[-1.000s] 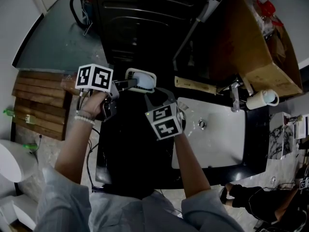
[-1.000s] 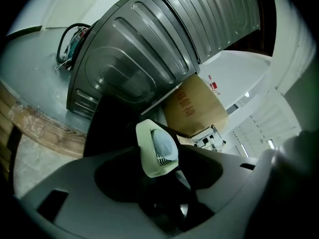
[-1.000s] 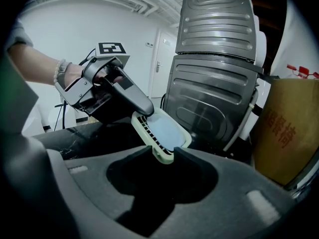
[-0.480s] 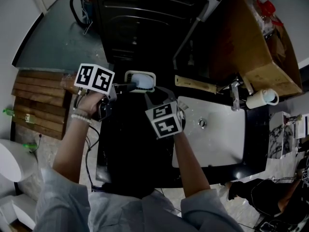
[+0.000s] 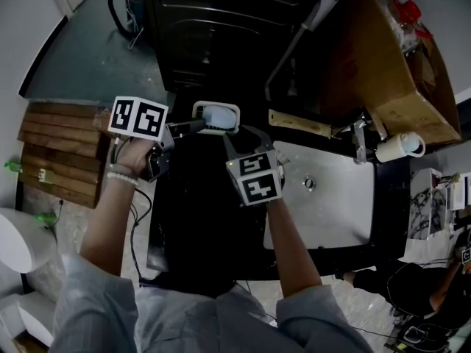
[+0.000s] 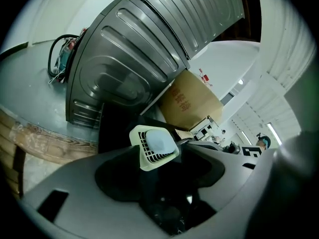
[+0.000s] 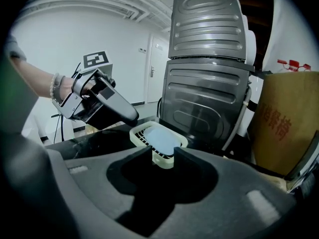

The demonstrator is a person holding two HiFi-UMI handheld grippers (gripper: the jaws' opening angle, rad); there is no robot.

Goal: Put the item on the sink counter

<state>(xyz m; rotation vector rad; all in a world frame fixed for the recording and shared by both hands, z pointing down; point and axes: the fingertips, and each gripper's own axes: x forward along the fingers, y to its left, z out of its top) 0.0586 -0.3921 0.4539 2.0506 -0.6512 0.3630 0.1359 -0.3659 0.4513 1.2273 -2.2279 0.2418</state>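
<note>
Opening wide is the one real change. The left claw (image 5: 193, 126) has just spread its jaws and drawn back a little from the soap dish (image 5: 216, 117), while the right claw (image 5: 240, 133) has kept its place and its hold. For the task, this means the dish has been passed to one claw alone, and the right claw is left to finish the set-down.

Head view: the dish lies just ahead of both claws' tips, the left coming at it from one side and the right from the near side. It is over the far edge of the dark bench (image 5: 191, 219), and the white sink (image 5: 331, 212) is off to the right claw's side. From this steep angle I cannot tell whether the dish already rests on the bench or hangs just above it.

Left gripper view: the jaws stand well apart with nothing pressed between them. The dish, with its bar of soap (image 6: 160, 141), sits just beyond the tip of one jaw and is not squeezed by either.

Right gripper view: the jaws are closed on the near rim of the dish, one tip on each side. The rest of the dish reaches forward from them towards the washing machine (image 7: 209, 98). The other claw hovers just beyond the dish, to this claw's left.
</note>
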